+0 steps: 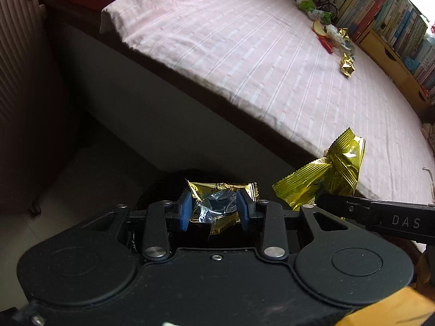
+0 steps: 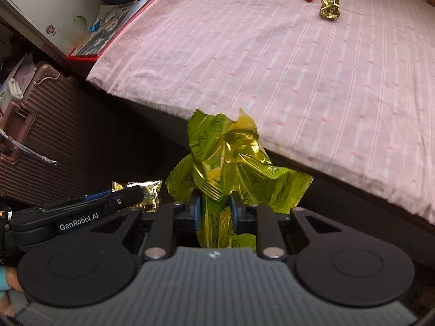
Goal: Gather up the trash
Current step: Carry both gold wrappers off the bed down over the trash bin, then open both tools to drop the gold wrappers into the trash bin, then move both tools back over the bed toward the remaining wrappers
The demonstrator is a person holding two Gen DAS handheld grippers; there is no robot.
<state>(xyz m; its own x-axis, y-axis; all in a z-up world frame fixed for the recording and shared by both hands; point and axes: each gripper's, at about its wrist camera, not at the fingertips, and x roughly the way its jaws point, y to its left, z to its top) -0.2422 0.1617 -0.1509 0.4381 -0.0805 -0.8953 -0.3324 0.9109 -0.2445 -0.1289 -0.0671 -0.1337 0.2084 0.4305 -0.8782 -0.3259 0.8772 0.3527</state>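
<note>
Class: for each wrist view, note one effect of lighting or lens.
Left wrist view: window overexposed top right; crumpled gold foil wrapper in the left gripper glints. Right wrist view: fisheye bows the pink striped bedsheet; yellow-green foil wrapper shines.

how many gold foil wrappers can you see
3 clear ones: one in the left hand-held gripper, the gold wrapper; a larger crumpled one in the right hand-held gripper; one on the bed by the trash pile. More may be hidden there.

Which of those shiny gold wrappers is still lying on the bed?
The small crumpled gold wrapper far across the pink bedsheet, beside the leftover scraps. The other two are off the bed, each pinched in a tool: one in the left tool, one in the right tool.
</note>
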